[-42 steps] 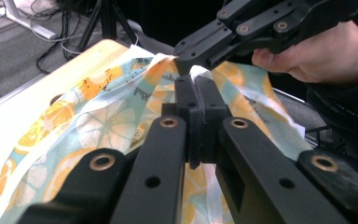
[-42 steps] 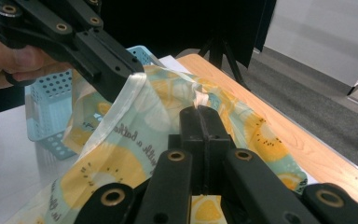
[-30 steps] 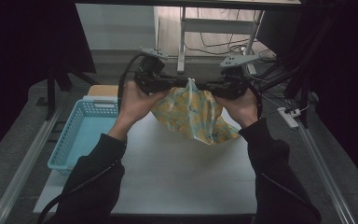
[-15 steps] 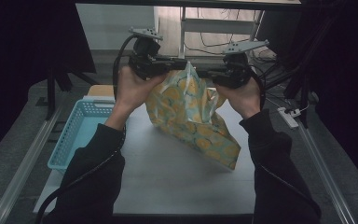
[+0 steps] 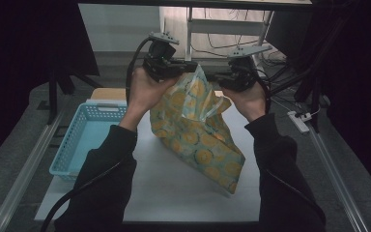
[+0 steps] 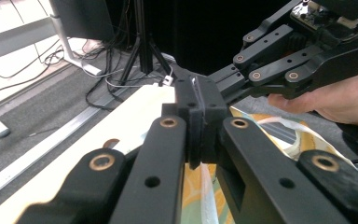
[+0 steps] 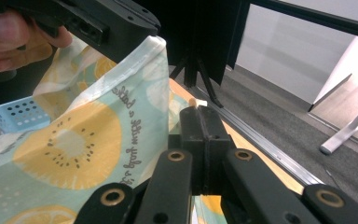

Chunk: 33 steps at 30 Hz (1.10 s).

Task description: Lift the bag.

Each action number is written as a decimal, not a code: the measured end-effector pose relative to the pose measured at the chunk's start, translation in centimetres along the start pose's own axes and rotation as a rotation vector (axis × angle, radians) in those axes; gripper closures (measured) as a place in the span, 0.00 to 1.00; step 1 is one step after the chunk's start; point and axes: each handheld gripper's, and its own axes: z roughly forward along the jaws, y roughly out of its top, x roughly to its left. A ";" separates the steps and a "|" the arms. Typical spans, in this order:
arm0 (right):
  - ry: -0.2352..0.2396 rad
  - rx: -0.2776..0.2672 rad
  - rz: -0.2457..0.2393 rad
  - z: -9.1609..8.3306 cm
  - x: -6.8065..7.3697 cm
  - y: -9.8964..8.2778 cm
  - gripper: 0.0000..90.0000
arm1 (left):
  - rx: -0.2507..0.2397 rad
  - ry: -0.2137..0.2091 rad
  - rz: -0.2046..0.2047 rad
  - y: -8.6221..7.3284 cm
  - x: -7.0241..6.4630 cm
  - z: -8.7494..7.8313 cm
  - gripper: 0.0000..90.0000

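The fruit-print cloth (image 5: 195, 128) is held up above the white table (image 5: 174, 188), its long axis slanting from the raised top edge down to the near right corner. The left tool (image 5: 189, 67) is clamped shut on that top edge, and the right tool (image 5: 213, 76) is clamped on it just beside. A blue basket (image 5: 84, 140) sits at left.

I see a light green cloth (image 5: 193, 130) with big yellow fruit slices on it, and small dark words near its white edge. My two grippers (image 5: 171, 65) (image 5: 234, 77) above the cloth are black. Left of the cloth sits a light blue basket (image 5: 84, 140). The table (image 5: 174, 188) under the cloth is white.
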 end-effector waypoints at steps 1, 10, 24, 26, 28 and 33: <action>-0.004 0.001 0.002 0.1 -0.1 -0.1 1.00 | 0.003 0.001 0.000 0.0 0.0 0.2 1.00; -0.020 0.007 0.034 0.4 -0.7 -0.9 0.94 | 0.010 0.019 -0.007 -0.5 0.4 1.4 0.89; -0.049 0.001 0.077 -0.2 -1.5 -2.1 0.70 | 0.007 0.030 -0.029 -1.9 1.0 0.7 0.49; -0.054 0.001 0.077 -0.4 -1.7 -2.3 0.67 | 0.011 0.029 -0.039 -2.2 1.1 0.6 0.41; -0.060 0.005 0.081 -0.6 -1.7 -2.7 0.64 | 0.018 0.040 -0.045 -2.7 1.2 0.4 0.34; -0.052 0.022 0.093 -0.7 -1.8 -3.6 0.56 | 0.063 0.059 -0.034 -3.9 1.1 0.4 0.17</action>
